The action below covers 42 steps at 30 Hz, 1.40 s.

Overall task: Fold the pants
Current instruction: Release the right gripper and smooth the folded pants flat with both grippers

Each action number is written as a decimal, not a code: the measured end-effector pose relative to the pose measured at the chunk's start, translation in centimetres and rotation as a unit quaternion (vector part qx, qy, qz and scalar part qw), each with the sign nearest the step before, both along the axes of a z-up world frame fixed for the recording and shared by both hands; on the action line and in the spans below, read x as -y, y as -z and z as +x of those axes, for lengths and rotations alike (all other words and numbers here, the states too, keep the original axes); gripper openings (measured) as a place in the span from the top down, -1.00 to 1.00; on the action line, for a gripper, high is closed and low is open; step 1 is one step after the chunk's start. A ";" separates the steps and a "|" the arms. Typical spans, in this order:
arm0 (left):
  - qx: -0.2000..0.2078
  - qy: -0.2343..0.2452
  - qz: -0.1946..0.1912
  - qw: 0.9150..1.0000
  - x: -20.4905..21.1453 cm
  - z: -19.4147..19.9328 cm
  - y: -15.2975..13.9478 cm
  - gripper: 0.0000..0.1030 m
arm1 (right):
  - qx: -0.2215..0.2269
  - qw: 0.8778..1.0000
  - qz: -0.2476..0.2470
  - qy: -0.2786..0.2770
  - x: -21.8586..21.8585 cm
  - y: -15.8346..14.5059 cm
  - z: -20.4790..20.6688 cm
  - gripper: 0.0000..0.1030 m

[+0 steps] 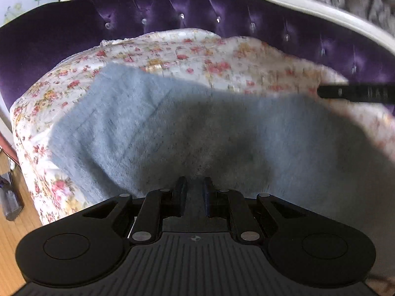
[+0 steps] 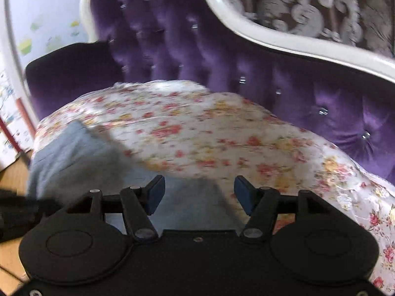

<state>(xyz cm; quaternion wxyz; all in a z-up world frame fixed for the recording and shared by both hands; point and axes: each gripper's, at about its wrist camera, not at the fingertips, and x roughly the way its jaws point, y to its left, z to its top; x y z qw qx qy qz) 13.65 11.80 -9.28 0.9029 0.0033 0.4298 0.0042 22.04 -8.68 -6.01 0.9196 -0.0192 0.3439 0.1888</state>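
Note:
Grey-blue pants (image 1: 172,128) lie spread on a floral cover (image 1: 172,51) over a sofa seat. My left gripper (image 1: 195,185) sits at the near edge of the pants, its jaws narrowly apart with pants fabric pinched between them. My right gripper (image 2: 198,192) is open, over the right end of the pants (image 2: 74,155), which show at the lower left of its view; nothing lies between its fingers. One right finger (image 1: 355,93) shows as a black bar at the right edge of the left wrist view.
A purple tufted sofa back (image 2: 222,61) with a white carved frame (image 2: 284,42) rises behind the seat. A dark purple cushion (image 1: 44,37) sits at the left. Wooden floor (image 1: 12,234) lies at the lower left.

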 end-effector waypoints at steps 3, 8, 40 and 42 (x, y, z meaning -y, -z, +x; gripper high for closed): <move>0.014 -0.001 0.013 1.000 0.4 -0.6 0.3 0.74 | -0.011 1.000 -0.021 -0.011 -0.3 1.3 0.7 -0.04; 0.011 -0.012 -0.005 1.000 0.0 -0.2 0.2 0.74 | -0.032 0.998 -0.027 -0.038 -1.1 3.0 1.3 0.19; -0.034 0.150 -0.006 0.988 14.9 -5.3 0.3 0.74 | -0.142 0.926 -0.076 0.340 21.5 4.6 -21.2 -0.79; -0.034 0.156 0.007 0.987 15.5 -5.7 1.0 0.73 | -0.134 0.927 -0.053 0.348 23.4 5.0 -23.5 -0.79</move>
